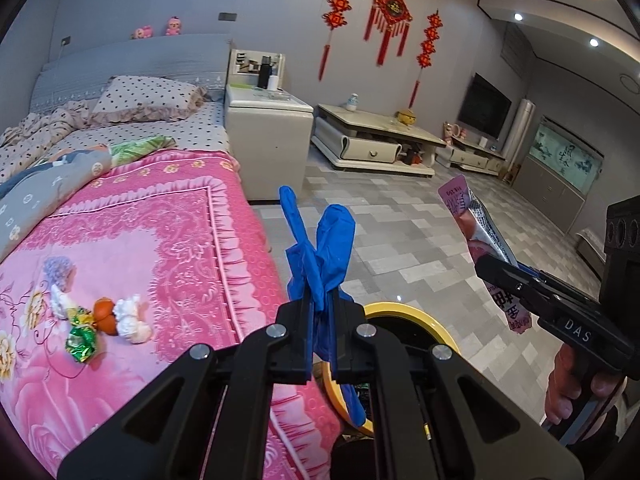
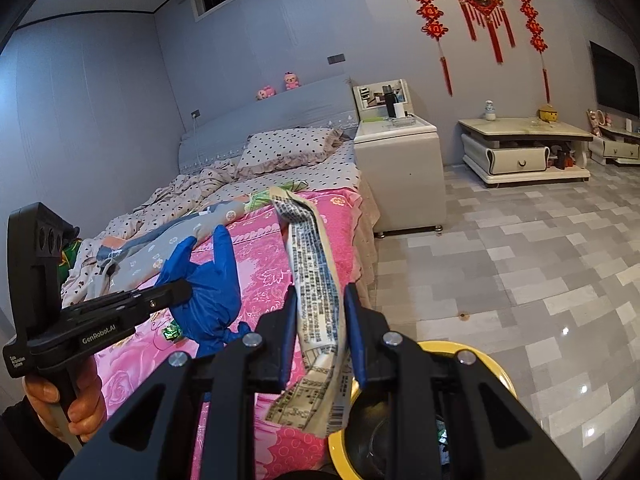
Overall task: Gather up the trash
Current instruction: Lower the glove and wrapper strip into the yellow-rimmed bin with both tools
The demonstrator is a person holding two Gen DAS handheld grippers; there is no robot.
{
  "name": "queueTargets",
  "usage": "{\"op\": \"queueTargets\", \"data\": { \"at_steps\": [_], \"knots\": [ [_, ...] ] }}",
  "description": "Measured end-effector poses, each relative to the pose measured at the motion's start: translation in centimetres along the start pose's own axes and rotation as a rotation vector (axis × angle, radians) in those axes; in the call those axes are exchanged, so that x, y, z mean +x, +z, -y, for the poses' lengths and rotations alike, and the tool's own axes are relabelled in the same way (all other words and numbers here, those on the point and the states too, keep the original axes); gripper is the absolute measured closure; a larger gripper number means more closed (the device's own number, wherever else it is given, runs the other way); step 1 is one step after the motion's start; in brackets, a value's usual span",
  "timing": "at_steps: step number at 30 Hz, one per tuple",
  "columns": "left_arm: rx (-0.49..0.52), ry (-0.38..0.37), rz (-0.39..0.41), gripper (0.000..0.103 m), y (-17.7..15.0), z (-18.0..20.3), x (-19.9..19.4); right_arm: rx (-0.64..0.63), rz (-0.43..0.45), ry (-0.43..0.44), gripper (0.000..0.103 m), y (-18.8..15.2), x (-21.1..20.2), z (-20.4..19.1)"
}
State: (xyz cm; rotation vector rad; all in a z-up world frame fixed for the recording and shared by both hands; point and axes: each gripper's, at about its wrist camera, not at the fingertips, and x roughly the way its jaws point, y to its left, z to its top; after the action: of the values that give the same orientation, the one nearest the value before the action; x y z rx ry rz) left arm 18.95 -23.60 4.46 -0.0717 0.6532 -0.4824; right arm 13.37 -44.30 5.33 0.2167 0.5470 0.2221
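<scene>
above the round yellow-rimmed bin [image 1: 416, 314], the left gripper [image 1: 322, 304] pinched a crumpled blue rubber glove [image 1: 320, 256]; the right gripper [image 2: 320, 320] pinched a printed snack wrapper [image 2: 316, 280].

Left wrist cam rides just behind the left gripper [image 1: 322, 300], above the pink bed's [image 1: 168, 240] foot-side edge, facing along the bed twd headboard and far wall; right gripper [image 1: 496, 272] enters at frame right, close. Right wrist cam sits behind the right gripper [image 2: 320, 320], a bit further off the bed edge over the floor, same heading; left gripper [image 2: 176, 292] shows at frame left. Both share bed, yellow-rimmed bin [image 1: 404, 312] directly below, nightstand [image 2: 400, 168], red wall knots [image 2: 480, 0].
</scene>
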Motion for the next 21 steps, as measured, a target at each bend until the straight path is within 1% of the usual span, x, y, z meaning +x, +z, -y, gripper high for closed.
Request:
{"op": "queueTargets", "data": {
  "at_steps": [6, 15, 18, 21],
  "knots": [
    [0.016, -0.034, -0.043, 0.099, -0.5, 2.2, 2.8, 0.06, -0.017, -0.047, 0.082, -1.0, 0.0, 2.8],
    [0.042, -0.054, -0.128, 0.099, -2.2, 4.7, 7.5, 0.137, -0.052, -0.111, 0.081, -3.2, 0.4, 6.5],
    [0.048, -0.061, -0.153, 0.099, -2.8, 5.4, 9.0, 0.124, -0.042, -0.179, 0.082, -3.9, 0.5, 6.9],
    [0.051, -0.069, -0.182, 0.099, -3.4, 6.0, 10.6, 0.166, -0.066, -0.15, 0.081, -4.7, 1.1, 8.1]
  ]
}}
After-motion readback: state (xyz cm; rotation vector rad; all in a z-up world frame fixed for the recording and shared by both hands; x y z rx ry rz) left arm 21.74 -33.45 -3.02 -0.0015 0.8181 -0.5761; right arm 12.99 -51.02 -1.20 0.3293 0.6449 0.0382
